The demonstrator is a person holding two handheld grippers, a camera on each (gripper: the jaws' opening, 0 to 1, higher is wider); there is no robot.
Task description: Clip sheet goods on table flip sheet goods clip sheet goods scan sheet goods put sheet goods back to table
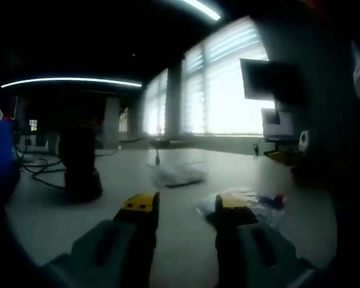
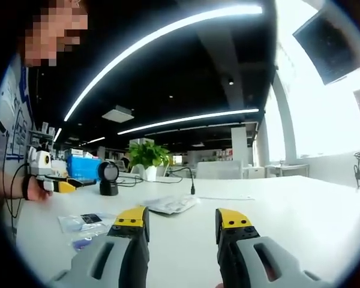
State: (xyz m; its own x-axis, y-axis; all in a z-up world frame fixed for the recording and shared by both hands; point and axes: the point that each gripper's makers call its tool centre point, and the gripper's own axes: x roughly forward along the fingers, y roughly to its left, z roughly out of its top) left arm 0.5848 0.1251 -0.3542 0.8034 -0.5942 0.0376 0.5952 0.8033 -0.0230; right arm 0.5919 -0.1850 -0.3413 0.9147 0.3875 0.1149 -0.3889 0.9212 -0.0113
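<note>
Clear plastic sheet goods (image 2: 84, 223) lie flat on the white table (image 2: 288, 210), off to the left of the right gripper (image 2: 183, 219), whose jaws are spread apart with nothing between them. Left gripper (image 1: 186, 204) is gaping too, empty, with the packet just past its right jaw. Black scanner (image 2: 108, 178) stands further back, near a potted plant (image 2: 147, 157).

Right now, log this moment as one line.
left gripper open | right gripper open | sheet goods on table, unclipped
</note>
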